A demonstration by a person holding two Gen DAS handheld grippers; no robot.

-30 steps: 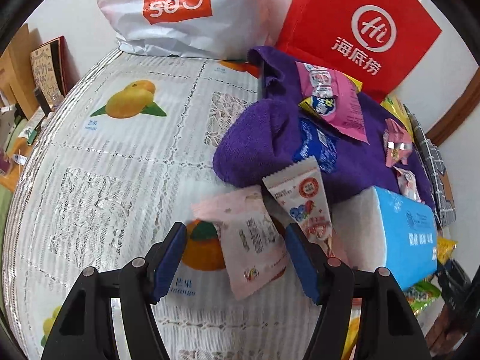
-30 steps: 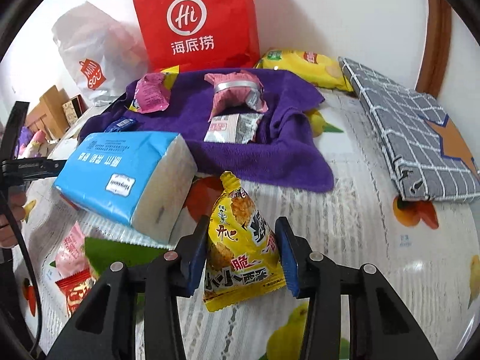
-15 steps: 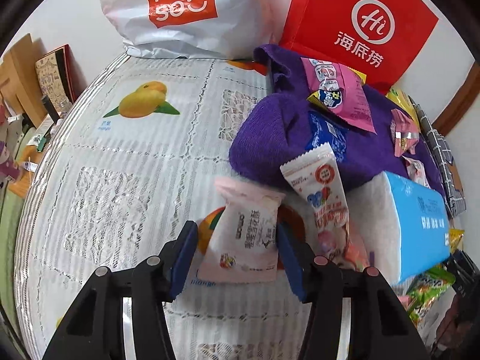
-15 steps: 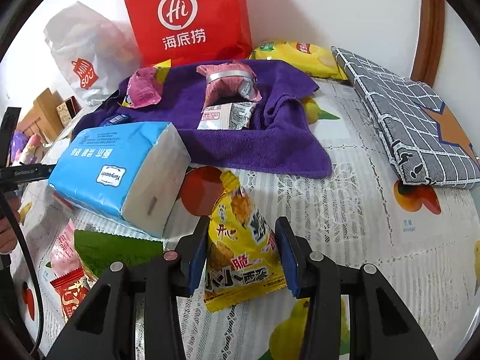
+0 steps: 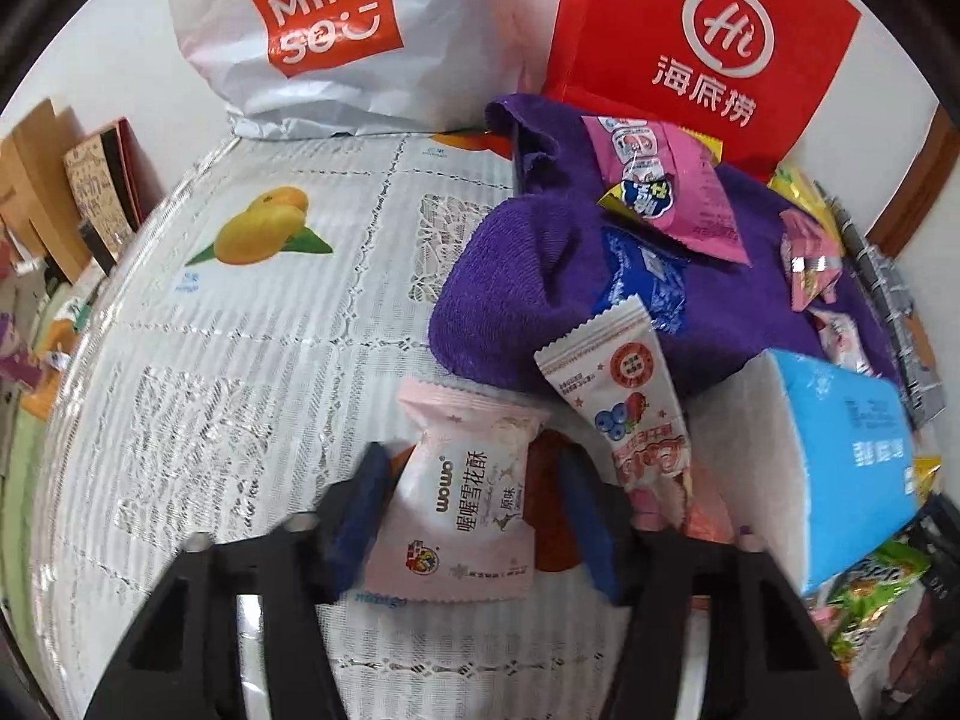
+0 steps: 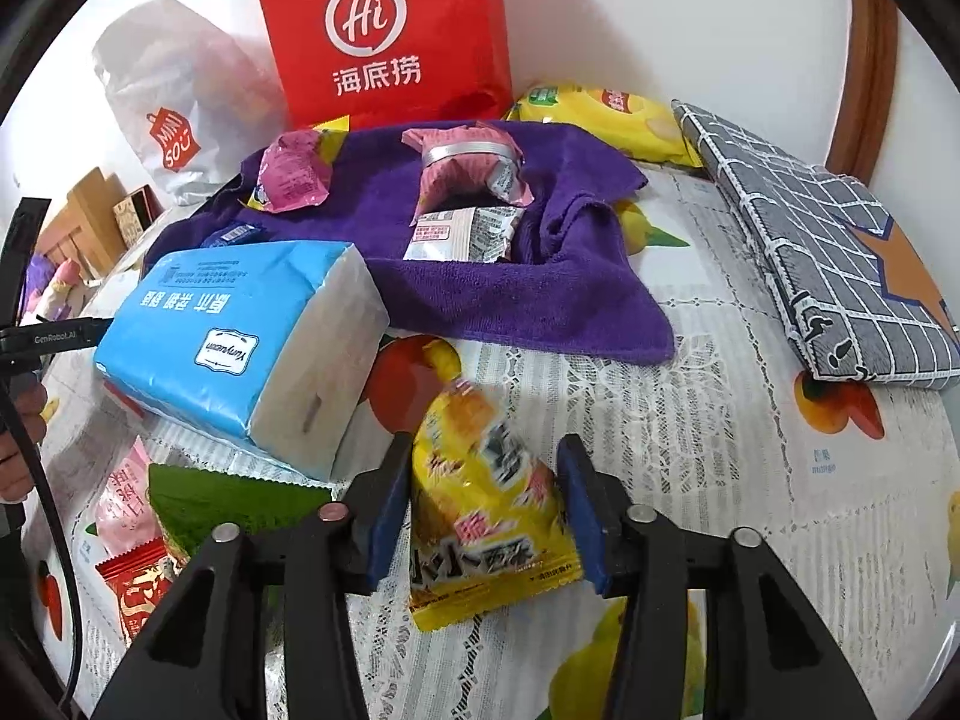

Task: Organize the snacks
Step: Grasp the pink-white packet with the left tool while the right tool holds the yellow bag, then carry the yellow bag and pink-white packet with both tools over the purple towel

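Table [image 6: 690,420]: it carries everything, under a white lace cloth printed with fruit; I see its left edge in my left wrist view.
Purple towel [image 6: 480,294]: spread toward the back edge, with several packets already lying on it; I judge it the collecting spot.
Tissue pack [image 6: 240,336]: it lies between my two grippers, one end on the towel's near hem.
Right gripper [image 6: 486,504]: my jaws are opening around the yellow snack bag [image 6: 486,510]; the pads no longer seem to press it, and the bag looks blurred, as if slipping.
Yellow bag, lie: long axis runs away from me toward the towel, top seal pointing at the towel's near hem, bottom seal toward the near edge.
Left gripper [image 5: 474,516]: my jaws are closing on the pink snack packet [image 5: 462,516]; the left pad touches it, the right one shows a gap.
Pink packet, lie: near the tissue pack, long axis away from me, crimped top toward the towel.
Risk, right: released short, the bag lands on bare cloth, off the towel.
Risk, left: a squeeze on the soft wrapper alone could crumple it or let it slide out; the white berry packet [image 5: 624,384] just beside my right pad could get nudged.
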